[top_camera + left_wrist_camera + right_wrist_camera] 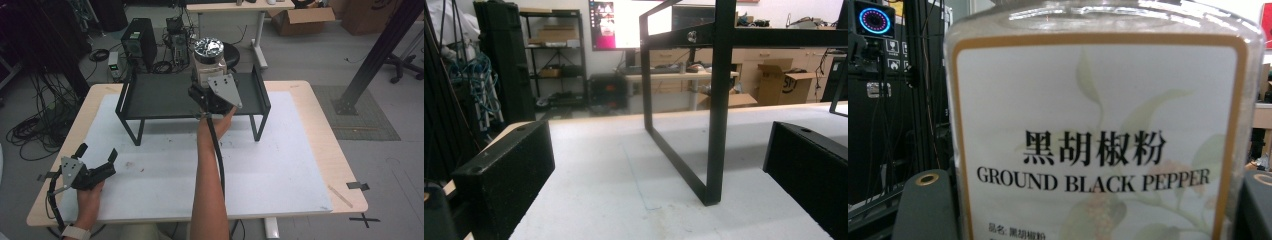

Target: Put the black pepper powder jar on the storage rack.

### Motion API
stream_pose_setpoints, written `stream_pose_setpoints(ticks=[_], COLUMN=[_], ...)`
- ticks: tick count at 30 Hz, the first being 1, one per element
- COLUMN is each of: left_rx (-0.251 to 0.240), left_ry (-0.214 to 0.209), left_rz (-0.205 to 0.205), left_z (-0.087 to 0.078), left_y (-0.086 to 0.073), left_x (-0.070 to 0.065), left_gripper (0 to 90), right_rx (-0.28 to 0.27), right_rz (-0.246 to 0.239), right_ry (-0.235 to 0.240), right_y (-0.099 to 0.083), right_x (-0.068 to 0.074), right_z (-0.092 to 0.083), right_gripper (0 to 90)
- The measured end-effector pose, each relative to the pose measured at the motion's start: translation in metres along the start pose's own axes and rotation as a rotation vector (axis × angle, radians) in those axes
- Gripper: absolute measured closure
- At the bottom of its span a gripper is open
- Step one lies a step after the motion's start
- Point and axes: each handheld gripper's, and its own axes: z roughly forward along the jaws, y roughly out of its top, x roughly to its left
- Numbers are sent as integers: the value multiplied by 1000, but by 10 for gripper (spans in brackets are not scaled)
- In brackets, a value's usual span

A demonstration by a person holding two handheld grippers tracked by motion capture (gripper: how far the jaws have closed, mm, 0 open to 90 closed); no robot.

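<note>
Two grippers work over a white mat (pixel 165 175) on a wooden table (pixel 320 125). At about 12 o'clock on the mat stands a black metal shelf (pixel 160 95) on thin legs. Toward the shelf's 1 o'clock end sits a clear jar (pixel 209 62) with a shiny silver lid. The right gripper (pixel 212 92) reaches over the shelf's front edge at that jar, its grey plate on top and its cable running back along the forearm (pixel 207 185).

In the right gripper view the jar (pixel 1098 130) stands upright and very close, its label reading GROUND BLACK PEPPER, with one black jaw at each side of it. Whether the jaws press on the glass or only flank it, I cannot tell.

Down at 7 o'clock, near the mat's front left corner, the left gripper (pixel 97 157) rests low in the person's hand (pixel 89 192), its jaws spread wide with nothing between them. The left gripper view shows both jaws far apart above the mat (pixel 624 175), with a shelf leg (pixel 719 125) standing ahead at about 1 o'clock. The left gripper lies well apart from the jar.
</note>
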Motion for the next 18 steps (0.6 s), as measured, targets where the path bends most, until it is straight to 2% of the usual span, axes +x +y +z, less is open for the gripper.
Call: stream_pose_setpoints(ticks=[18], left_rx=[0], left_ry=[0], left_rz=[-2], left_z=[0], left_y=[0], left_x=[0], left_gripper=[5], right_rx=[53], right_rz=[-3], right_ry=[-5], right_y=[-8], right_x=[14], right_z=[49], right_gripper=[254])
